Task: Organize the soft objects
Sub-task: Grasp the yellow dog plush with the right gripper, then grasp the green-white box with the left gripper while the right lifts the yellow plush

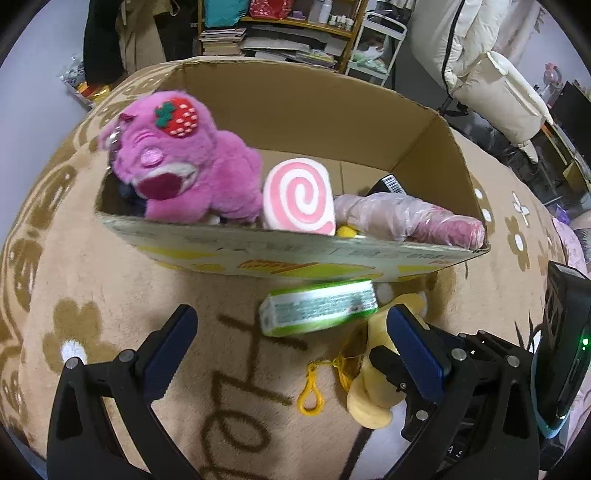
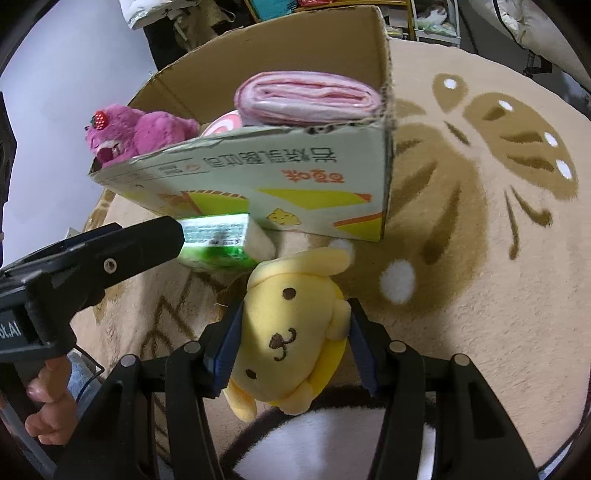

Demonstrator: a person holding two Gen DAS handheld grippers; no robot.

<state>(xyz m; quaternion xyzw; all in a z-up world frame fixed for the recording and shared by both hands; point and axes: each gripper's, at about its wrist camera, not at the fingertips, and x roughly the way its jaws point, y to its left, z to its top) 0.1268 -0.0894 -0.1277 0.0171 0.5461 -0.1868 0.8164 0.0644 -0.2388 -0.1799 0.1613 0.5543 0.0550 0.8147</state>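
Observation:
A cardboard box (image 1: 295,254) stands on the rug and holds a pink plush bear (image 1: 184,166), a pink swirl squishy (image 1: 299,195) and a wrapped pink roll (image 1: 410,218). A green and white tissue pack (image 1: 317,306) lies in front of the box. My left gripper (image 1: 291,350) is open and empty just before the pack. My right gripper (image 2: 291,343) is shut on a yellow plush dog (image 2: 291,332) on the rug beside the box (image 2: 295,181). The dog also shows in the left wrist view (image 1: 373,387), with a yellow clip (image 1: 312,395).
A beige patterned rug (image 2: 480,258) covers the floor. Shelves (image 1: 288,33) with books stand behind the box. A cream chair (image 1: 495,92) is at the back right. The left gripper's body (image 2: 92,258) reaches in at the left of the right wrist view.

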